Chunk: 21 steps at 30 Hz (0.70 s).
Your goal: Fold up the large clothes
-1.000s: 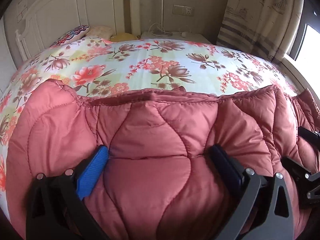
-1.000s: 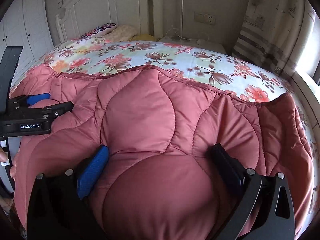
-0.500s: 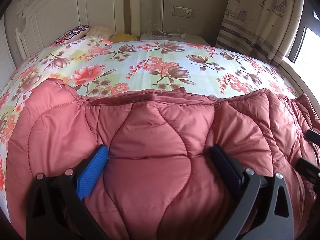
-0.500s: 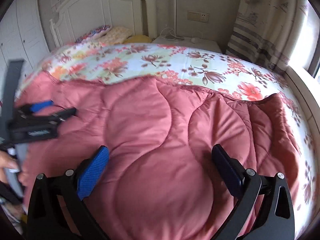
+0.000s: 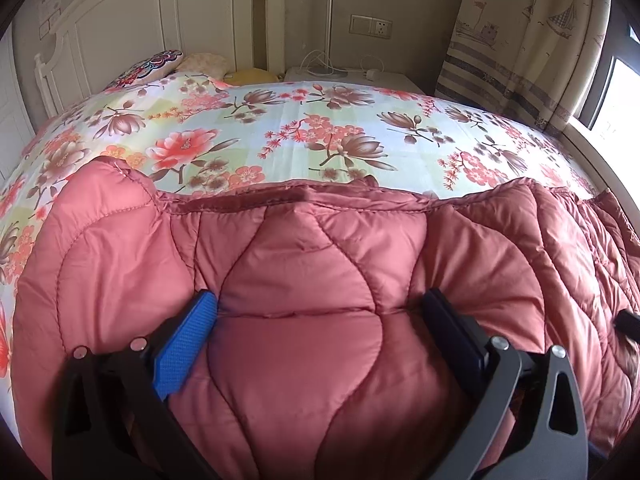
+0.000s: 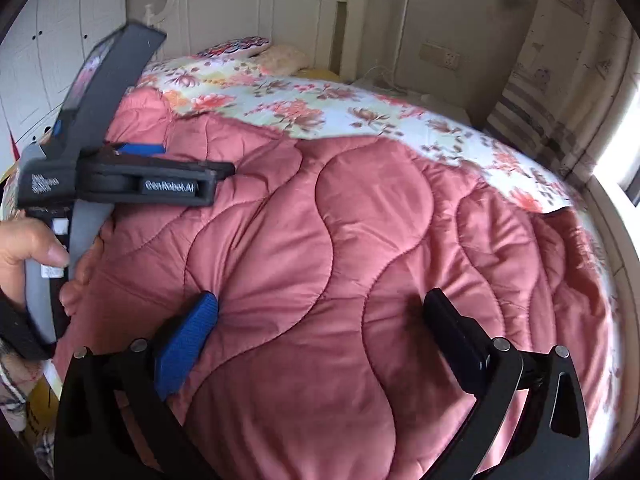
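A large pink quilted padded garment lies spread over the near half of the bed; it also fills the right wrist view. My left gripper has its jaws wide apart, fingertips pressed against a bulge of the garment. It shows from the side in the right wrist view, held by a hand. My right gripper is also wide open, with its fingertips against the garment's surface. A dark tip at the right edge of the left wrist view may be part of it.
The bed has a floral sheet and a white headboard. Pillows lie at the head. A white nightstand with cables and a patterned curtain stand at the far right. A window ledge runs along the right.
The right gripper has lifted and swung right, so the garment now lies flatter under it. The left gripper has barely moved. The right gripper has nearly left the left wrist view.
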Available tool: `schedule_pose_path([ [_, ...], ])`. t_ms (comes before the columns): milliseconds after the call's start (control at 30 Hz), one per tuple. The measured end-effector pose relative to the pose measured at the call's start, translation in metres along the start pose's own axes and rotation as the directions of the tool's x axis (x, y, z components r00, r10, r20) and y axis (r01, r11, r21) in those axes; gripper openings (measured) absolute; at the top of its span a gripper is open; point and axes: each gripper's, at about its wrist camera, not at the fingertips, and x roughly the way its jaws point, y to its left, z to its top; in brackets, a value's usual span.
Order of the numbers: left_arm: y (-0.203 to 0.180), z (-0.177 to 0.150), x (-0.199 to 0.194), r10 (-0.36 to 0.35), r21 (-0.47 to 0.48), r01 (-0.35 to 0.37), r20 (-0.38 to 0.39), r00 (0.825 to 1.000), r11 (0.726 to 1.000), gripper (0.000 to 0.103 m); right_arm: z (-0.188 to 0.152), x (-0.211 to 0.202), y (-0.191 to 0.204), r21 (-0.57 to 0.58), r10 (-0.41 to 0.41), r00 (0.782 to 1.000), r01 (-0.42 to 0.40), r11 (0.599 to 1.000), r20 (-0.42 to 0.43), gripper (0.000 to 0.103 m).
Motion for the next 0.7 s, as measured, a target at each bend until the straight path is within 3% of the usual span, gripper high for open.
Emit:
schedule_pose_path([
  [100, 0.001, 0.0, -0.001, -0.004, -0.002, 0.004, 0.002, 1.0, 1.0, 0.101, -0.002, -0.014, 0.003, 0.009, 0.015, 0.998, -0.016, 1.0, 0.064, 0.098],
  [200, 0.001, 0.0, -0.001, -0.005, -0.002, 0.005, 0.004, 1.0, 1.0, 0.101, -0.012, 0.003, 0.008, -0.012, 0.013, 1.0, -0.012, 1.0, 0.025, 0.099],
  [267, 0.0, 0.0, -0.001, -0.005, -0.001, 0.005, 0.003, 1.0, 1.0, 0.101, -0.017, 0.007, 0.005, -0.007, 0.03, 0.999, -0.03, 1.0, 0.044, 0.099],
  [333, 0.0, 0.0, 0.0, -0.003, 0.0, 0.003, 0.003, 1.0, 1.0, 0.101, -0.016, 0.009, -0.001, 0.01, 0.058, 0.998, -0.059, 0.998, 0.032, 0.099],
  [600, -0.002, 0.003, -0.003, 0.032, 0.019, -0.031, -0.017, 0.999, 0.999, 0.101, -0.016, 0.005, 0.001, 0.004, 0.049, 0.999, -0.049, 0.999, 0.013, 0.098],
  [633, -0.002, 0.003, -0.009, 0.057, 0.026, -0.057, -0.012, 0.998, 0.998, 0.101, -0.013, -0.001, -0.001, -0.006, 0.038, 0.999, -0.038, 0.999, 0.001, 0.098],
  [700, 0.005, 0.002, -0.045, 0.086, 0.032, -0.089, 0.096, 0.992, 0.996, 0.101, -0.006, -0.022, -0.012, -0.019, -0.005, 0.999, 0.006, 1.0, 0.046, 0.098],
])
